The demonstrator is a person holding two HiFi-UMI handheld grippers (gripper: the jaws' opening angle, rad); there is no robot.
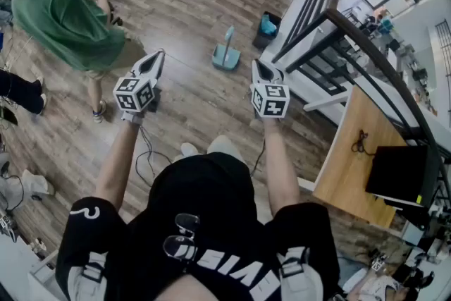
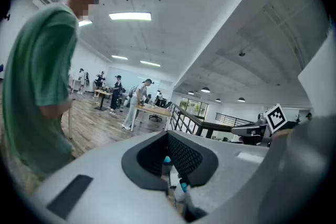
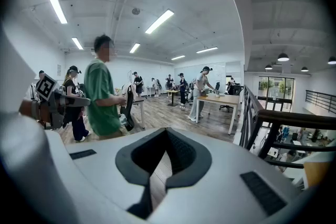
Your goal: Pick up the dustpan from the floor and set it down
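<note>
The teal dustpan (image 1: pixel 226 53) stands on the wooden floor with its handle upright, a step ahead of me, between and beyond the two grippers. My left gripper (image 1: pixel 161 54) hangs at waist height to its left, with the jaws closed to a point and nothing held. My right gripper (image 1: pixel 256 64) hangs to the dustpan's right, also shut and empty. In the left gripper view the jaws (image 2: pixel 168 135) meet at the tip, and the right gripper's marker cube (image 2: pixel 276 117) shows at the right. In the right gripper view the jaws (image 3: pixel 167 131) are closed over bare floor.
A person in a green shirt (image 1: pixel 67 17) stands close on the left. A black stair railing (image 1: pixel 338 17) runs along the right, with a wooden desk (image 1: pixel 356 120) and a black laptop (image 1: pixel 398 173) beside it. A dark bin with a teal item (image 1: pixel 268 25) sits beyond the dustpan. A cable (image 1: pixel 144 151) trails on the floor.
</note>
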